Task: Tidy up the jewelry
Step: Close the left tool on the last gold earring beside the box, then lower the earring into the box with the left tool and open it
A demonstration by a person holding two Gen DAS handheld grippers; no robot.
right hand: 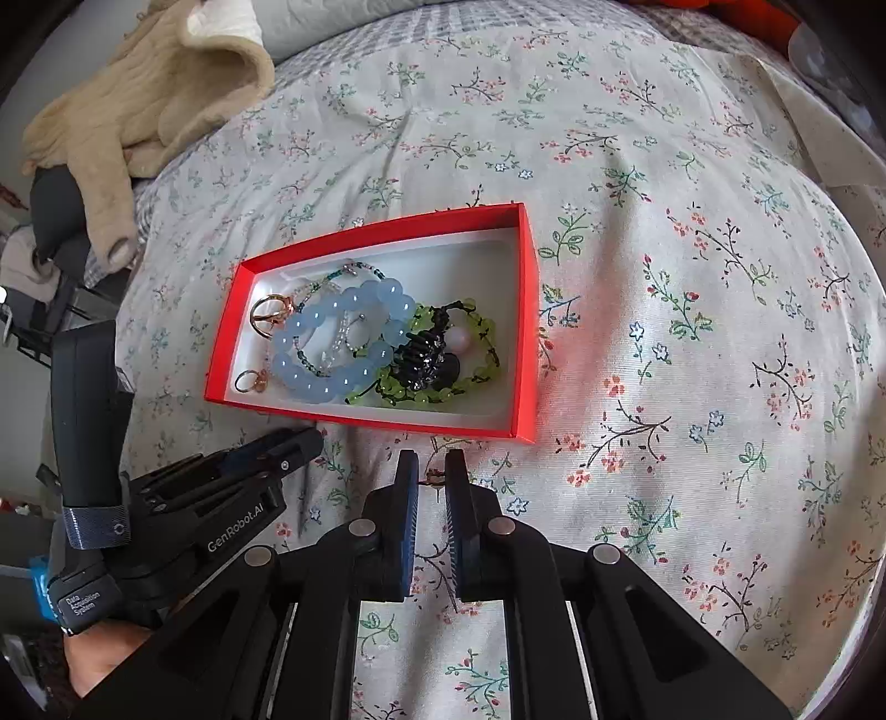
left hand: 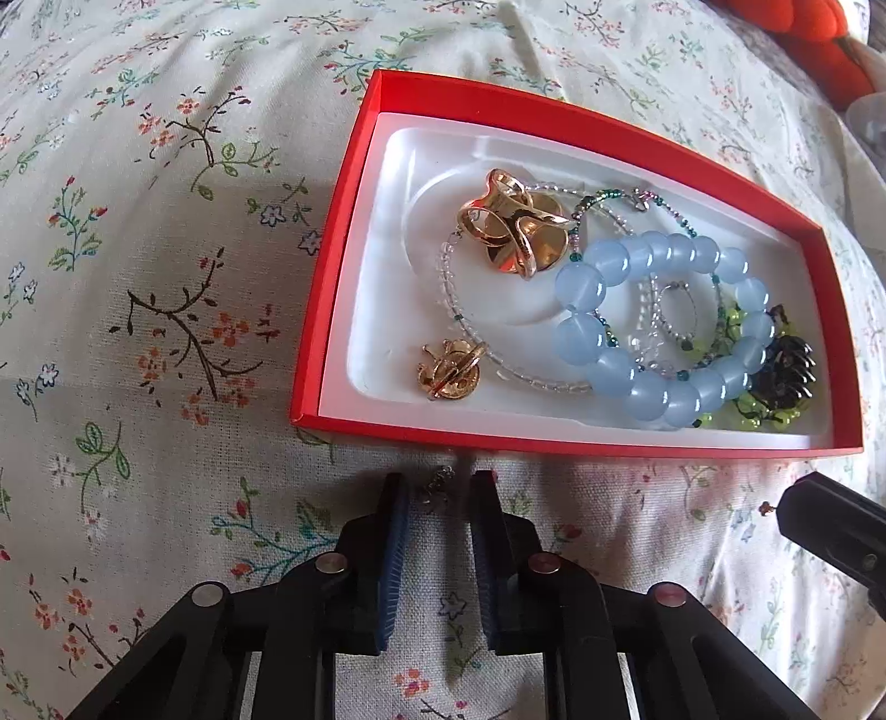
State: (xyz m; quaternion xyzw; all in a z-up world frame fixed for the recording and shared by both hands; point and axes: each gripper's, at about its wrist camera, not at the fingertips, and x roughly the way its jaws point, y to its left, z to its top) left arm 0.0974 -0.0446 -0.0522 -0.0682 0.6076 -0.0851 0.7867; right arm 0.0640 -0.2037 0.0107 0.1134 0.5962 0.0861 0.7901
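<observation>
A red box [left hand: 354,183] with a white liner lies on a floral cloth; it also shows in the right wrist view [right hand: 529,310]. In it lie a blue bead bracelet [left hand: 603,266], gold rings [left hand: 509,227], a small gold ring [left hand: 451,370], clear and green bead strands and a black ornament [left hand: 786,374]. My left gripper [left hand: 440,487] stands just before the box's near wall, its jaws a little apart around a small silver piece [left hand: 437,487] on the cloth. My right gripper [right hand: 432,473] has its jaws narrowly apart around a small reddish piece [right hand: 433,476].
The floral cloth [right hand: 692,277] covers a soft, wrinkled bed surface all around. A beige garment [right hand: 138,94] lies at the far left. An orange object [left hand: 819,50] sits at the far right. The left gripper body [right hand: 221,498] is beside my right gripper.
</observation>
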